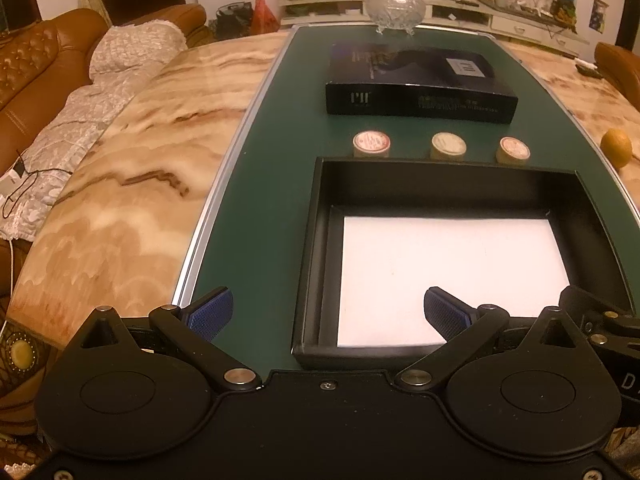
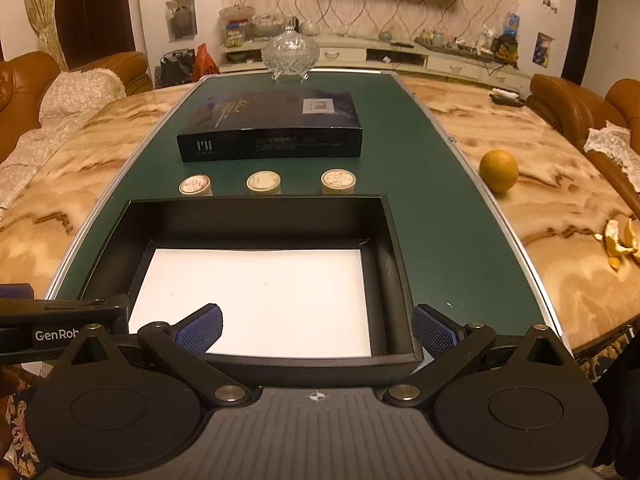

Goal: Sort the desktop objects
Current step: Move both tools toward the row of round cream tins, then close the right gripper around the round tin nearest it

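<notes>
1. On a green mat [image 1: 256, 208] sits an open black tray [image 1: 440, 168] lined with white paper [image 1: 440, 264].
2. Three small round tins [image 1: 448, 145] stand in a row just beyond the tray's far wall, in front of a dark box [image 1: 416, 80] and a glass lidded bowl [image 1: 396, 6].
3. The left gripper [image 1: 328, 312] hangs over the tray's near left corner, fingers spread, empty.
4. The right gripper [image 2: 316, 328] straddles the tray's near right corner, likewise spread and empty.
5. Only the right view shows orange peel [image 2: 620, 240]; its orange [image 2: 499, 171] appears whole.

Three round containers [image 1: 442, 146] are lined up between an open black tray [image 1: 316, 248] and a dark box [image 1: 420, 82], left gripper [image 1: 330, 312] spread wide.
</notes>
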Demonstrator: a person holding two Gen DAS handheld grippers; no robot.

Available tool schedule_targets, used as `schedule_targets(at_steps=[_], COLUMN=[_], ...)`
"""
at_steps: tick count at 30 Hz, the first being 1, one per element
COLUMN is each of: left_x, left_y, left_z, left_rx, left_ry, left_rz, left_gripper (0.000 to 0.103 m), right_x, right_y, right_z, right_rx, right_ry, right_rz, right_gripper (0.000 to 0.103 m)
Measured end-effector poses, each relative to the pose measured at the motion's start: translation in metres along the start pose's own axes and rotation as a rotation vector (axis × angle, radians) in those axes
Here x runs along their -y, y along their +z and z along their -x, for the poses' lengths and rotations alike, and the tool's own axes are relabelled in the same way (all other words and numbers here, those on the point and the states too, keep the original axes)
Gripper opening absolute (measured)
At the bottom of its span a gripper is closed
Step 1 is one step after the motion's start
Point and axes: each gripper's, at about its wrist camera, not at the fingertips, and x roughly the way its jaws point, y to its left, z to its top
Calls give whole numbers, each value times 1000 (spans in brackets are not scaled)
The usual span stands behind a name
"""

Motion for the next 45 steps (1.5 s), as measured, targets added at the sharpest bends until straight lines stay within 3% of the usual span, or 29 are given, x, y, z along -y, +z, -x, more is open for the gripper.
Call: schedule_targets(at_steps=[23,38,45], left_x=[-6,-13,-12], left_y=[35,60,63], left_z=[-22,-36,-41], left_rx=[-15,-19,-28], left_ry=[1,-20,-27], left_rz=[35,49,46], left_gripper=[103,103,103], right_x=[0,17,5], right_y=[37,67,72], right_z=[-27,-48,-57], right_rx=[-17,-32,-32], right_ry=[107,75,-18], right_rz=[-9,-19,55], right_gripper=[103,103,103])
